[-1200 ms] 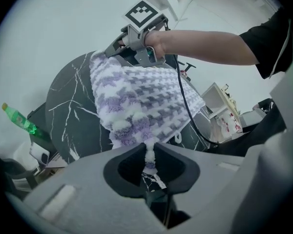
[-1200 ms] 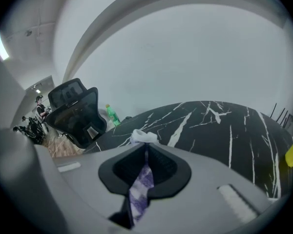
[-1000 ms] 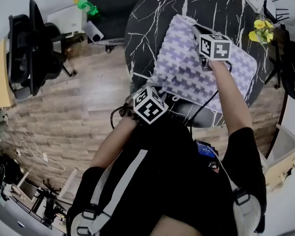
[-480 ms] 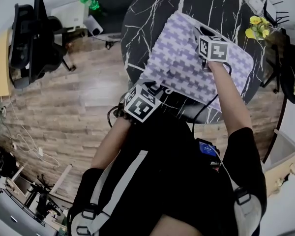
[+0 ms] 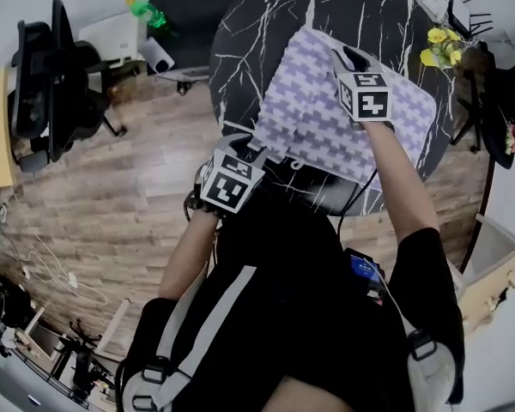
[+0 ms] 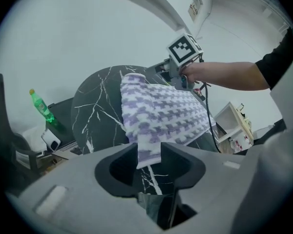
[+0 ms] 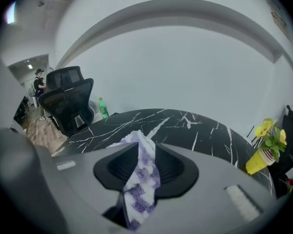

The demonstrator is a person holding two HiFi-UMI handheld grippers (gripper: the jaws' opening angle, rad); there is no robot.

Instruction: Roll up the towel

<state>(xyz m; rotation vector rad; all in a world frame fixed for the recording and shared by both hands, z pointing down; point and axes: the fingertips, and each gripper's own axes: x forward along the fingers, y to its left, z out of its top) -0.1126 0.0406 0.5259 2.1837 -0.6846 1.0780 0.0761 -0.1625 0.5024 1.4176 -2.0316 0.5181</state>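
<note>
Since a roll has to start from one raised edge, we hold the purple-and-white houndstooth terry towel (image 5: pixel 322 110) at two places, one in each tool. The towel lies spread on the round black marble bench with white veins (image 5: pixel 257 33), and its near corner reaches the rim closest to us.

Our left tool (image 6: pixel 149 152) has that near corner. Its jaws have just been widening, yet the corner sits pinched between the tips, and the cloth runs taut from there back onto the bench. Our right tool (image 7: pixel 144 155) works at the towel's far edge. Its jaws have also just been widening, and a thick fold of cloth is clamped between them, drooping toward its camera.

We judge that the two grips are set well apart so the side between them can lift and turn over evenly rather than bunching at one spot. Both tools point steeply down at the cloth, which suits pinching a thin layer off a hard surface. No roll has formed yet; most of the towel is still flat.
</note>
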